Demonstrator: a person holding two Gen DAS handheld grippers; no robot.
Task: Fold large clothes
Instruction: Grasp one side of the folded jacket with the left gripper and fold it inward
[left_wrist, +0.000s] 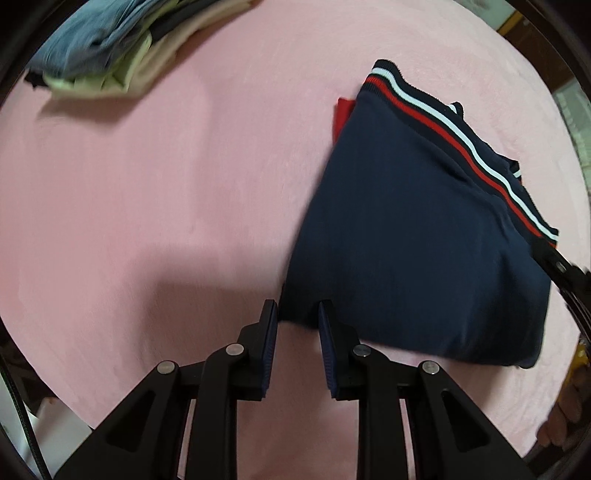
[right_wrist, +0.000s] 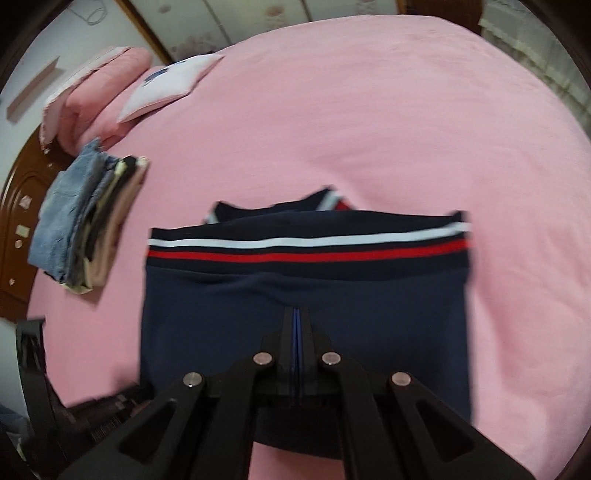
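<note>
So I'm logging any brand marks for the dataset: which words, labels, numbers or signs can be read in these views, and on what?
None can be read.
White pillow: a dark blue print, too blurred to read.
Navy garment: only white and red stripes, no text showing.
Stack of folded clothes: no label visible.
Pink bedsheet: plain.

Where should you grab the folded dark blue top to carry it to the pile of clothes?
Probably the plain folded edge of the navy top, opposite the striped band. It lies flat on the pink bedsheet, so a gripper would likely come in low from that near side and pinch all layers together. The loose striped end could unfold.
</note>
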